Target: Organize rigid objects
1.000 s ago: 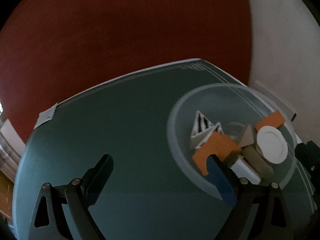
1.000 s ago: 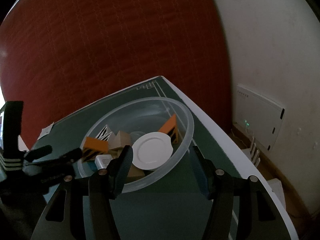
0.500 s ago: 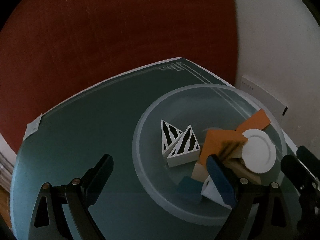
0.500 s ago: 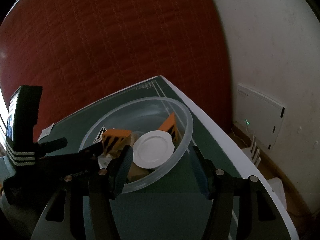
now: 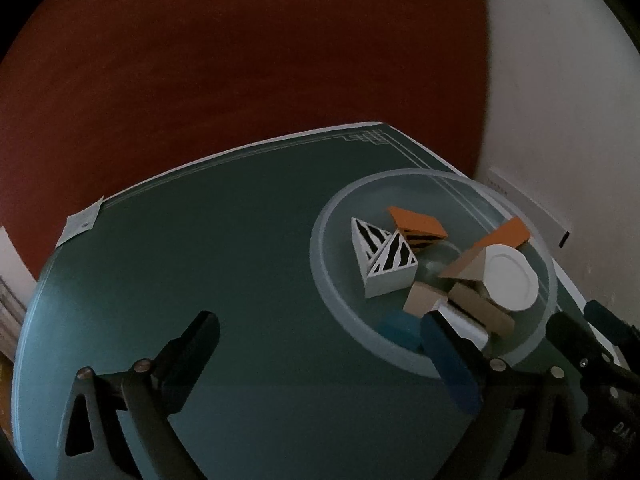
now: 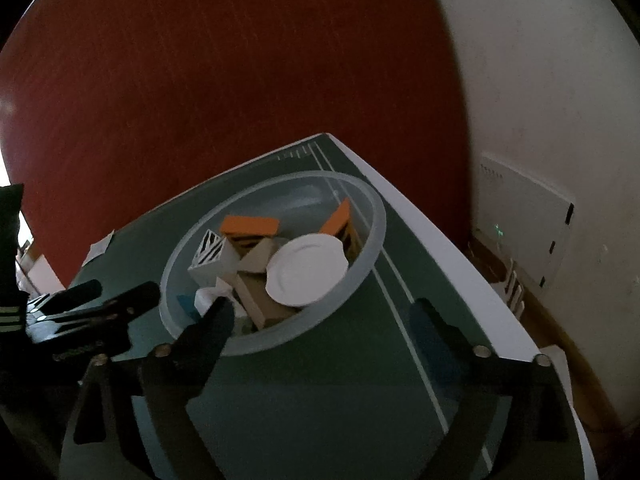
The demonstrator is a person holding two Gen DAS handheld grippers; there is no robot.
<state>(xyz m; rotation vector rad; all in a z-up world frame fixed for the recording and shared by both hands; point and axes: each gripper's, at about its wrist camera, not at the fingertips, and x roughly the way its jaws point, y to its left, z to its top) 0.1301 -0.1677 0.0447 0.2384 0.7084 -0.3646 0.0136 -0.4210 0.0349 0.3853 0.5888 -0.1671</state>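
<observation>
A clear plastic bowl [image 5: 434,184] [image 6: 372,248] stands near the right edge of the dark green table. It holds two zebra-striped white triangle blocks [image 5: 390,266] [image 6: 210,250], orange tiger-striped blocks [image 5: 416,224] [image 6: 248,226], tan blocks [image 5: 472,306], a blue block [image 5: 400,328] and a small white plate [image 5: 510,278] [image 6: 306,274]. My left gripper [image 5: 324,354] is open and empty, just left of and near the bowl. My right gripper [image 6: 324,320] is open and empty at the bowl's near rim.
The green table [image 5: 224,240] has a white border and a tape scrap [image 5: 82,224] at its far left corner. A red wall lies behind it. A white wall with a white router box [image 6: 524,220] is to the right.
The orange tiger block moved from above the bowl's middle to rest at its far side. My left gripper has drawn back to the left of the bowl. The right gripper has barely moved.
</observation>
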